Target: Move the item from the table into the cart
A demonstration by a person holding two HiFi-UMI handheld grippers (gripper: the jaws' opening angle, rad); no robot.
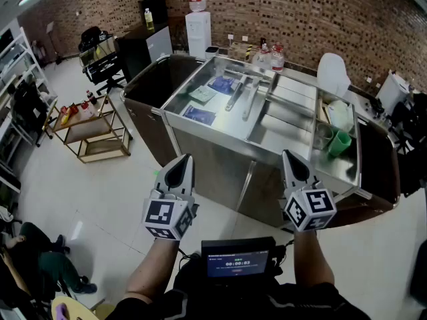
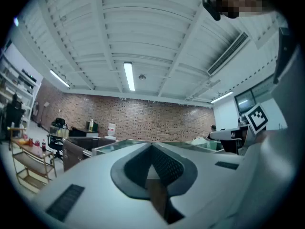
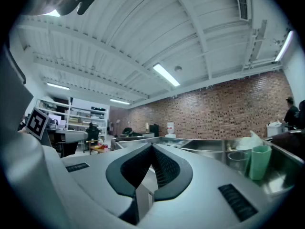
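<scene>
Big stainless-steel compartment unit [image 1: 217, 162] fills frame centre, with a dark brown counter [image 1: 150, 125] against its left side. Wooden two-tier trolley [image 1: 90, 131] stands mid left on the floor. Left gripper [image 1: 179, 167] and right gripper [image 1: 294, 164] sit lower centre, both level, short of the unit's front. Each has its jaws pressed together with nothing between them. Blue flat packets [image 1: 199, 115] lie in the unit's upper-left compartment and a green plastic cup [image 1: 339, 143] stands in its right one. Can't tell which is the task item.
</scene>
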